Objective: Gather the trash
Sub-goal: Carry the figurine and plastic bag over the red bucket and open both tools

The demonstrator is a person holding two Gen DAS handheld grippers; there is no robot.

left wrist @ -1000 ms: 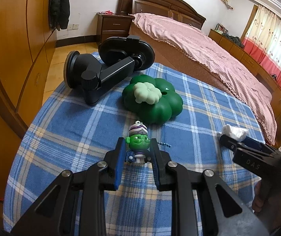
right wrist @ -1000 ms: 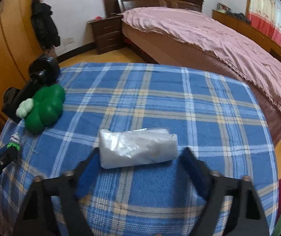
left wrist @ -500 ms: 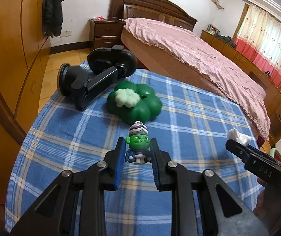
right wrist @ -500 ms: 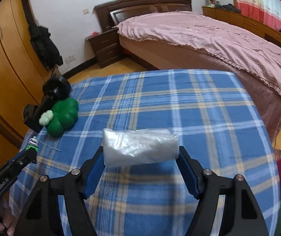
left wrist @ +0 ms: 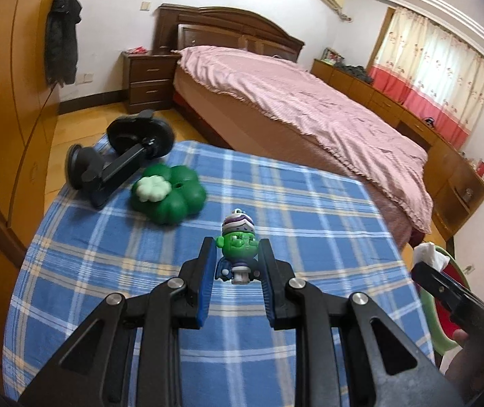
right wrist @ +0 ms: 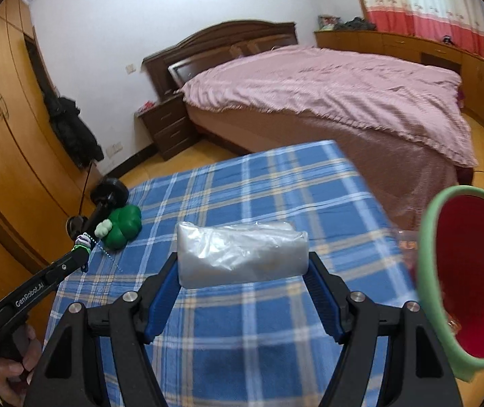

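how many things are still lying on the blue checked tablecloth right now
2: a black phone holder at the far left edge, and a green clover toy touching it. Parts of the tablecloth behind the grippers are hidden.

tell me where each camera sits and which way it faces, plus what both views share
Left wrist: sits on the left hand-held gripper, looking down across the plaid tablecloth toward the bed; its fingers clamp a green figurine, and the right hand-held gripper shows at the right edge.
Right wrist: sits on the right hand-held gripper, facing the bed and wardrobe; its fingers clamp a plastic packet, with a hand lower left.
Shared: tablecloth, green clover toy, black phone mount, red bin, bed.
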